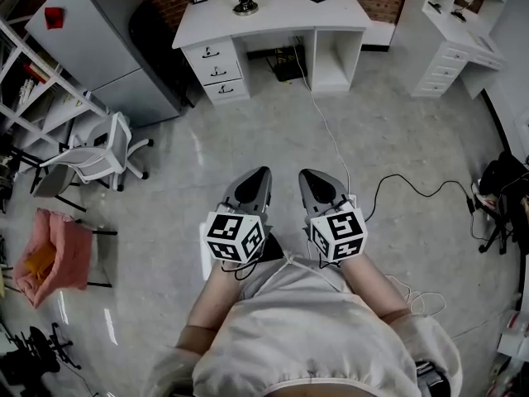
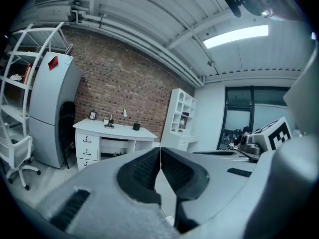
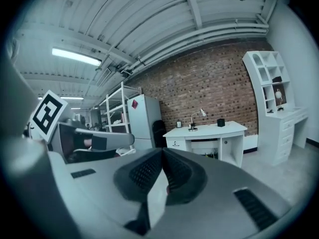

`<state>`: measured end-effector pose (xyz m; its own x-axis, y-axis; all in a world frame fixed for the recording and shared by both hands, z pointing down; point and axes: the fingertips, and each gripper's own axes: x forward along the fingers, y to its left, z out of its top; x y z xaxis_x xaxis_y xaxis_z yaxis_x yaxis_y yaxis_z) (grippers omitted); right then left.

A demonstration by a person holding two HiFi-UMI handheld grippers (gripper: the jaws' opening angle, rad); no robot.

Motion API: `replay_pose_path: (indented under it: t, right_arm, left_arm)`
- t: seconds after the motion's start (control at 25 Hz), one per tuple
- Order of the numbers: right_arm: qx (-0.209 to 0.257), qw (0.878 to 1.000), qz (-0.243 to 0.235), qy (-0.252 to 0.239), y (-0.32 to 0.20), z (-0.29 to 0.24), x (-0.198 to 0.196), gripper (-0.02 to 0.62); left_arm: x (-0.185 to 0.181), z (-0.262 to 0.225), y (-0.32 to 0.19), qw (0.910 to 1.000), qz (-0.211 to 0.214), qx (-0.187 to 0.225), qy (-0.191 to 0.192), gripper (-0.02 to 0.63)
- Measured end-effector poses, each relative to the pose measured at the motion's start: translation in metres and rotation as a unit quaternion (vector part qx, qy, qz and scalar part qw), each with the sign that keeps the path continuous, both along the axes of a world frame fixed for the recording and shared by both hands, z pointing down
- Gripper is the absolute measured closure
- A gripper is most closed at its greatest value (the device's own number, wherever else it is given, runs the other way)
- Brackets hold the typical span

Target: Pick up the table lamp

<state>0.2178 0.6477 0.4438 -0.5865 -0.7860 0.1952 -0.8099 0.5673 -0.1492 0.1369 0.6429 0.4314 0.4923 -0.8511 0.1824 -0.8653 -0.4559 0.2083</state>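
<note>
**Lamp well ahead across the floor, both tongs closed on nothing**

The table lamp [image 1: 245,2] stands on the white tabletop [image 1: 281,11] at the top of the head view, just left of centre. It is well apart from the left tongs [image 1: 263,172] and right tongs [image 1: 304,174], which sit side by side at mid-frame, aimed toward it. Its stem rises upright from a round base. It lies almost straight above the left tongs in the frame, so I judge the left hand slightly better aligned.
</note>
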Motion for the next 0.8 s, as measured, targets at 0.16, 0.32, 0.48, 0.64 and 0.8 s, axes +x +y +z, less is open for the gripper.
replay_pose_path:
  t: [0.16,0.32,0.48,0.64,0.8]
  right_arm:
    - [-0.018,1.000,-0.008,0.008,-0.011,0.016,-0.011,0.569]
    - [-0.031,0.999,0.007,0.005,-0.036,0.023,-0.018,0.568]
    - [-0.038,0.999,0.025,0.014,-0.072,0.029,-0.027,0.568]
    - [-0.052,0.998,0.032,0.020,-0.121,0.031,-0.051,0.568]
    - [-0.056,0.998,0.020,0.026,-0.175,0.029,-0.093,0.568]
  left_arm:
    - [-0.008,0.013,-0.012,0.9999,0.003,-0.010,-0.003,0.588]
    - [-0.017,0.019,-0.039,0.9998,0.015,-0.013,-0.005,0.586]
    - [-0.030,0.027,-0.075,0.9995,0.022,-0.021,0.003,0.587]
    - [-0.057,0.030,-0.125,0.9988,0.021,-0.038,0.021,0.587]
    - [-0.090,0.028,-0.183,0.9985,0.034,-0.040,0.013,0.588]
